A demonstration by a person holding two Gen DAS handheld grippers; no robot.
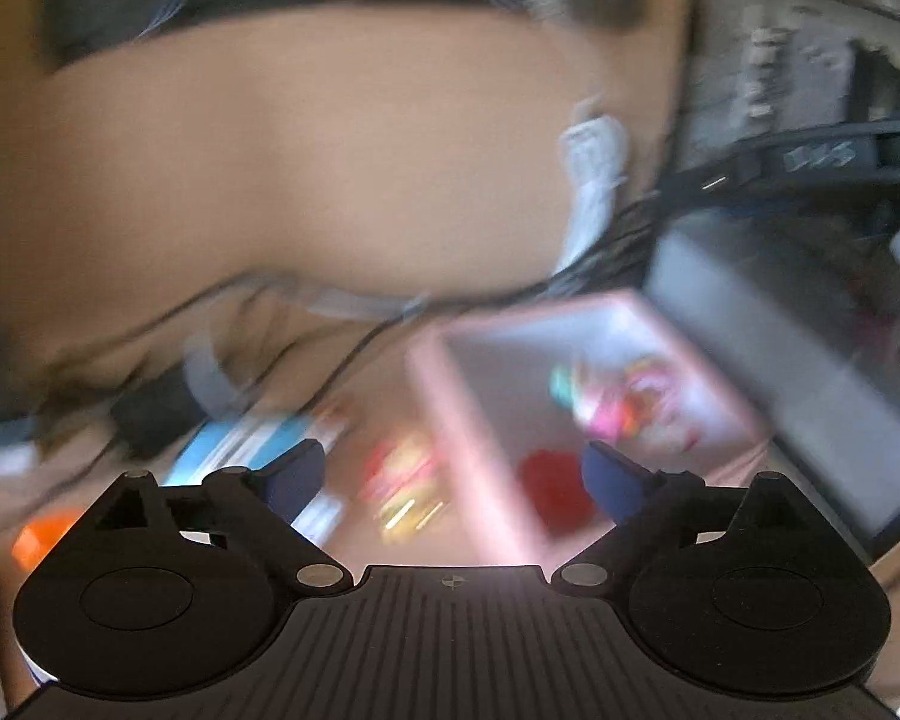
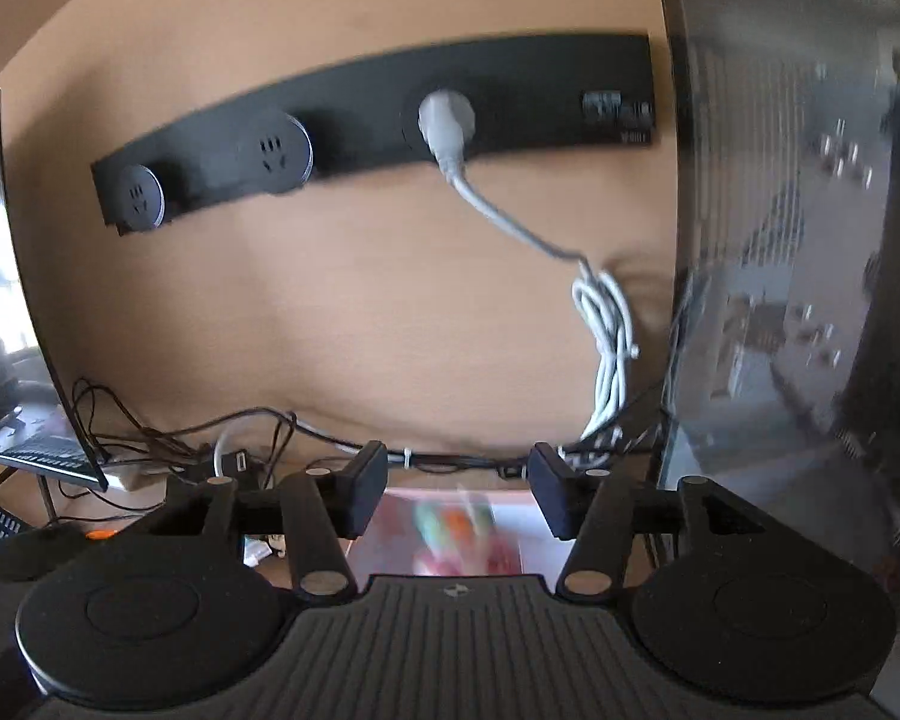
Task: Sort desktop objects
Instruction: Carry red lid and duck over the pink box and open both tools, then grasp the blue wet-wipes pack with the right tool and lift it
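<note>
The left wrist view is heavily blurred. My left gripper (image 1: 453,477) is open and empty above the desk. Under it a pink box (image 1: 450,396) holds colourful small items (image 1: 618,402) and something red (image 1: 549,486). A colourful packet (image 1: 405,489) lies on the desk just left of the box, with a blue and white item (image 1: 240,450) and an orange object (image 1: 42,537) farther left. My right gripper (image 2: 457,489) is open and empty, held above the pink box (image 2: 510,507), whose colourful contents (image 2: 450,525) show between the fingers.
A wooden wall panel (image 2: 360,300) carries a black socket strip (image 2: 360,120) with a white plug and coiled cable (image 2: 609,348). A monitor (image 2: 780,240) stands at the right. Tangled black cables (image 2: 180,438) lie at the back left, next to a laptop (image 2: 36,450).
</note>
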